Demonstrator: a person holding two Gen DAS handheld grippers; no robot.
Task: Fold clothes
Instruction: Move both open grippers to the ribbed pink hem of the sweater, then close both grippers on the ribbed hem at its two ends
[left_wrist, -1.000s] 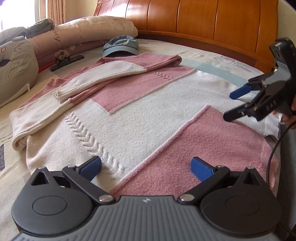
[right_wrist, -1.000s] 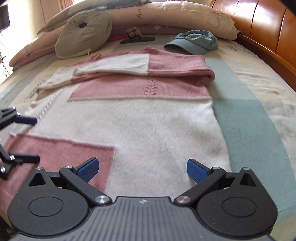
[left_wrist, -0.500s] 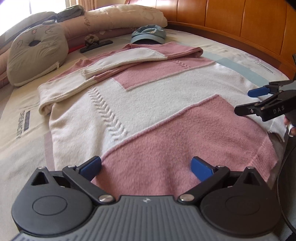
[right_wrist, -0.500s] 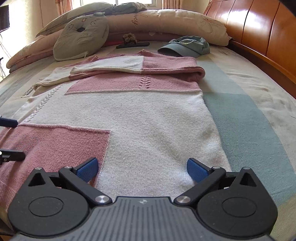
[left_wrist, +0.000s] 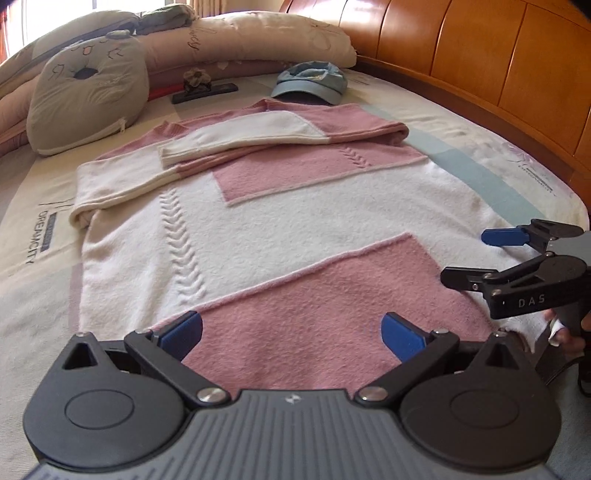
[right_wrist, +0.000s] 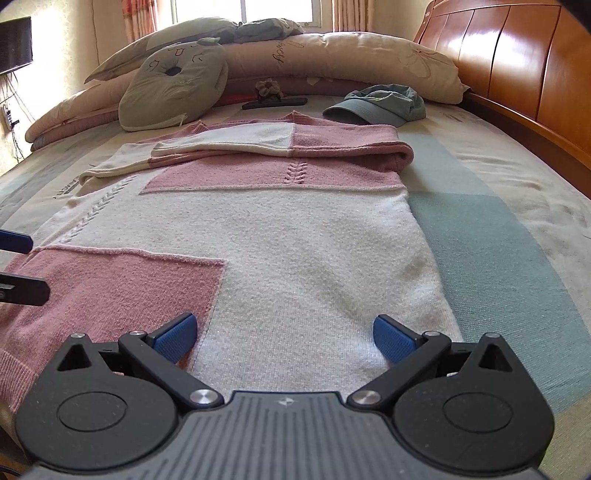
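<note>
Both grippers wide, at the sweater hem

Pink-and-white sweater (left_wrist: 280, 221) lies flat on the bed (right_wrist: 498, 229), sleeves folded across its chest. Left gripper (left_wrist: 291, 332) and right gripper (right_wrist: 282, 334) hover over the near hem, holding nothing.

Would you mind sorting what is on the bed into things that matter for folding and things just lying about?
For the job: pink and white sweater; left gripper; right gripper.

Lying about: blue cap; grey cushion; long pillow; dark flat object with a flower.
</note>
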